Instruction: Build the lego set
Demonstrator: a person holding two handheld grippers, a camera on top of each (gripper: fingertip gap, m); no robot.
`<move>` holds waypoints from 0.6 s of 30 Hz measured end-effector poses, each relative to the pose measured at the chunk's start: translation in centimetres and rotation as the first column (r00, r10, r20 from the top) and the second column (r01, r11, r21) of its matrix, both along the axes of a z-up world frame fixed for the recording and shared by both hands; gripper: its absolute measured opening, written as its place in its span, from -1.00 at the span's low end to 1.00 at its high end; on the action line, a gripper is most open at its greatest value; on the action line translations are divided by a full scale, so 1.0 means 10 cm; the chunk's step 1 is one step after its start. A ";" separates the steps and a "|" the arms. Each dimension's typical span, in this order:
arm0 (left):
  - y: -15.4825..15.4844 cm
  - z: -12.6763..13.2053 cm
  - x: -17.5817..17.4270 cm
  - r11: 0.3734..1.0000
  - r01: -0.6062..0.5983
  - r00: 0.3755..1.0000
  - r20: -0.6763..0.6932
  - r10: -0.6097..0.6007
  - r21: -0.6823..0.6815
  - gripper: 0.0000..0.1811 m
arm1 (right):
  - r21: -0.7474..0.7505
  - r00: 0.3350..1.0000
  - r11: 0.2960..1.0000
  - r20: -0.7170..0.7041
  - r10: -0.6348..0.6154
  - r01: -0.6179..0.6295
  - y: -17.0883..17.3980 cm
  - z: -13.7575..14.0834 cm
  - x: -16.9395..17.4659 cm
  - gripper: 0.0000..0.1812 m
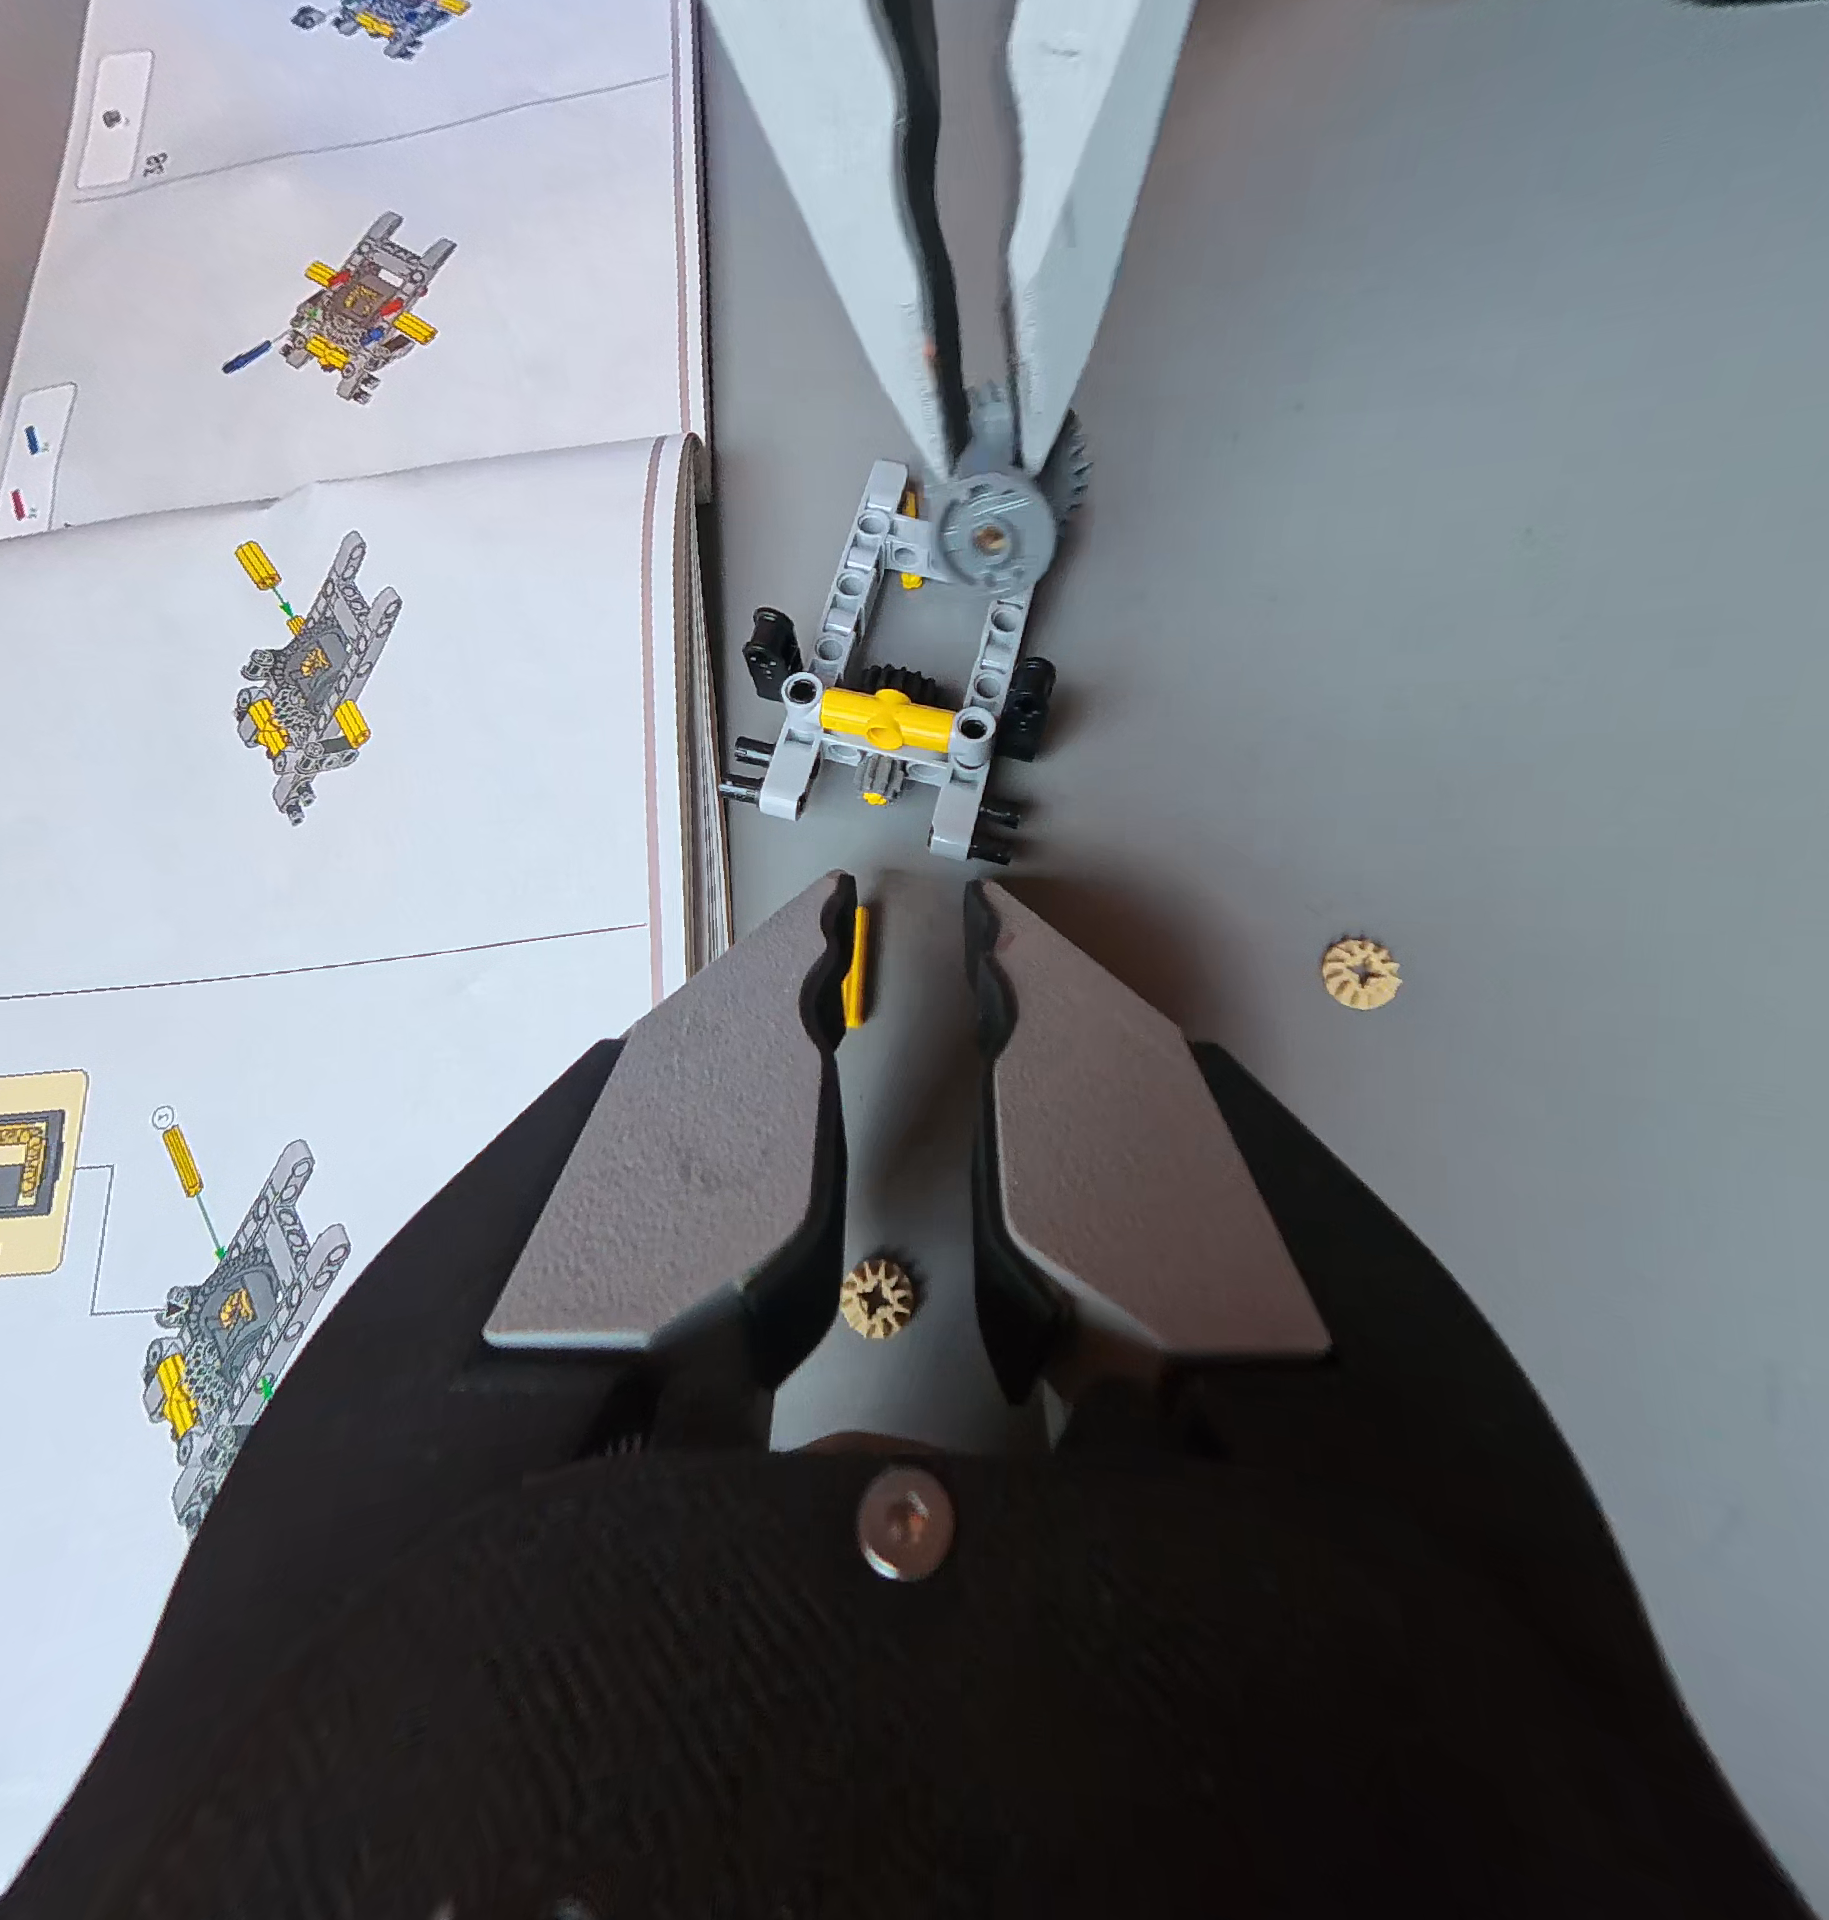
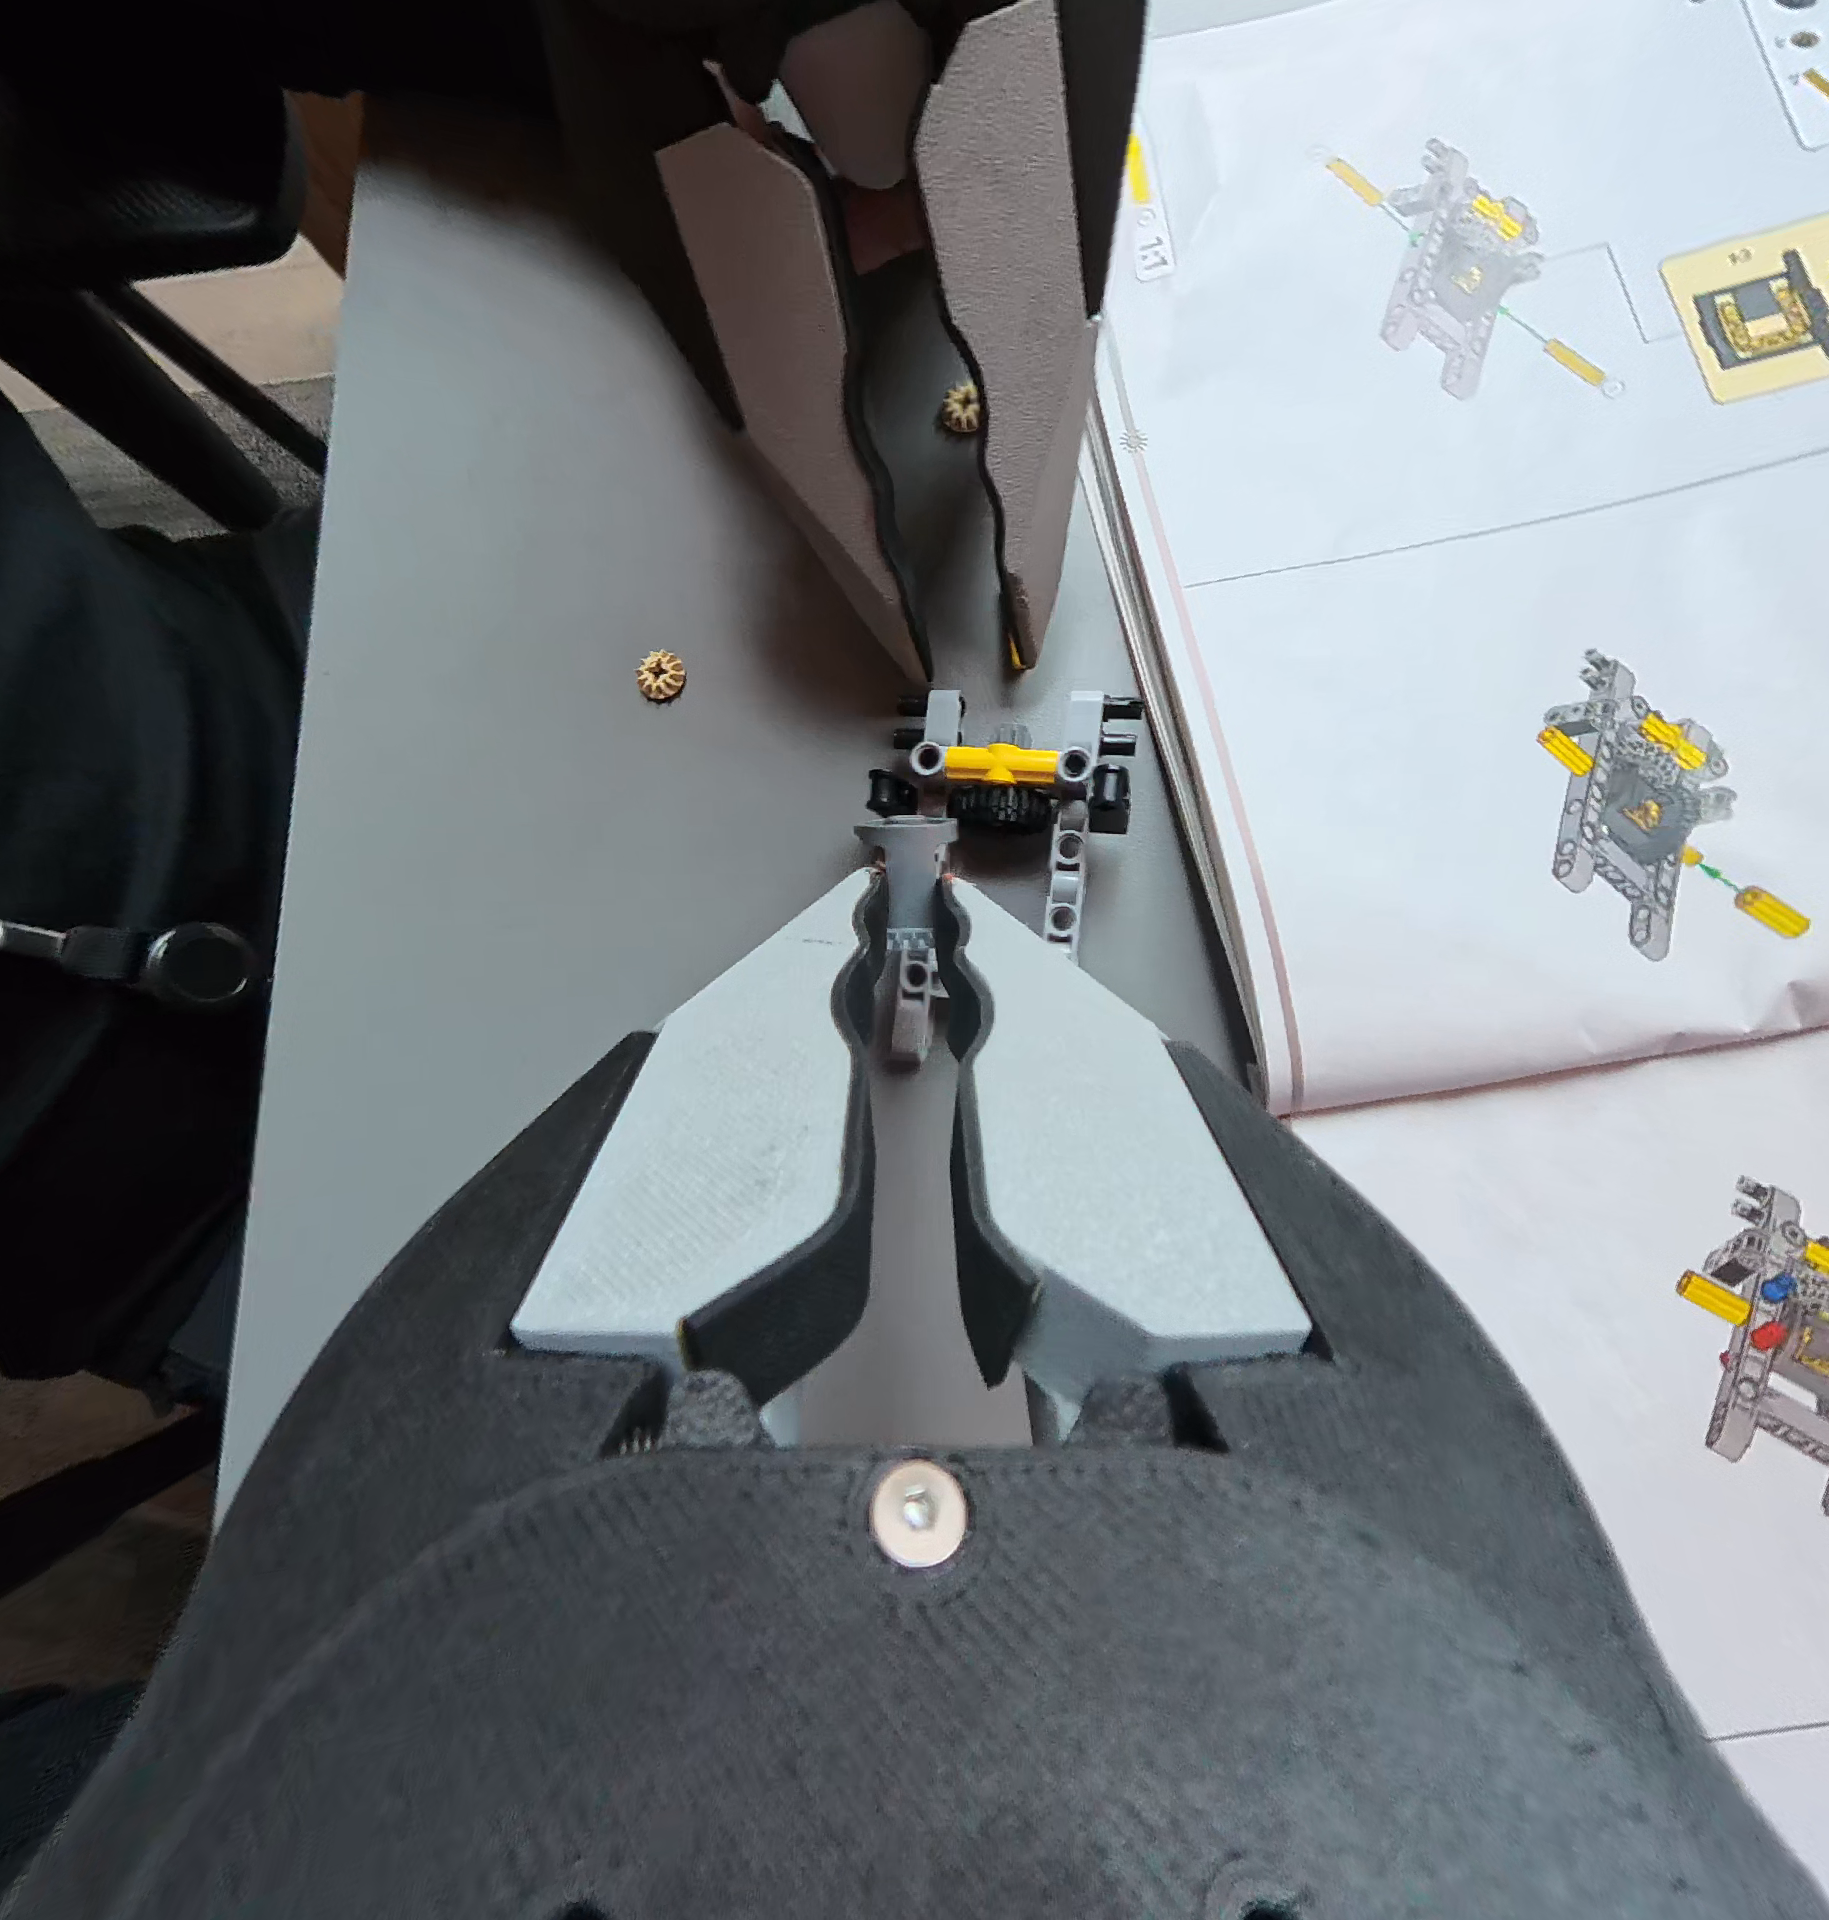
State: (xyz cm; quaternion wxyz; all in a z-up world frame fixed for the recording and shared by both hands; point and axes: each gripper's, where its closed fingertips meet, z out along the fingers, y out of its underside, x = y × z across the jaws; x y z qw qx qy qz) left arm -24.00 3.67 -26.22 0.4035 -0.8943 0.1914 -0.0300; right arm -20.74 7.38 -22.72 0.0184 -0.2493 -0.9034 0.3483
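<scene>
A light grey Lego frame [image 1: 858, 623] with a yellow cross connector [image 1: 886, 719], a black gear and black pins lies on the grey table [image 1: 1461, 520]. My right gripper [image 2: 908, 883], with light grey fingers, is shut on a dark grey round gear housing [image 1: 993, 535] at the frame's far end; it also shows in the left wrist view [image 1: 988, 457]. My left gripper [image 1: 908, 894], with dark grey fingers, is open just short of the frame's near end. A thin yellow axle [image 1: 856, 966] lies along its left finger's inner side; I cannot tell whether it rests on the table.
The open instruction booklet [image 1: 318, 675] lies beside the frame. One tan gear [image 1: 878, 1298] lies on the table between my left fingers, another [image 1: 1360, 971] off to the right. In the right wrist view the table edge [image 2: 318, 727] runs down the left, with a dark chair beyond. My hands' fingertips stand some 7 cm from each other.
</scene>
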 end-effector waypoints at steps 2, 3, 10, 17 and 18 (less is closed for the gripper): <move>0.00 0.00 0.00 1.000 0.001 1.000 0.000 -0.001 -0.001 -0.81 | 0.003 0.999 0.999 -0.031 0.036 -0.036 -0.01 0.02 0.03 -0.94; 0.00 0.00 0.00 1.000 0.001 1.000 0.000 -0.001 -0.001 -0.81 | 0.004 0.998 0.999 -0.044 0.052 -0.052 -0.02 0.02 0.05 -0.94; -0.01 0.00 0.01 1.000 0.008 1.000 0.003 -0.008 0.003 -0.81 | -0.005 0.969 0.977 -0.128 0.211 -0.213 -0.12 0.07 0.23 -0.94; -0.01 0.02 0.00 1.000 0.006 1.000 0.002 -0.006 0.010 -0.80 | -0.107 0.920 0.925 -0.193 0.340 -0.365 -0.24 0.28 0.49 -0.94; -0.01 0.00 0.00 1.000 0.007 1.000 0.002 -0.007 0.006 -0.80 | -0.103 0.919 0.924 -0.195 0.344 -0.368 -0.24 0.29 0.50 -0.94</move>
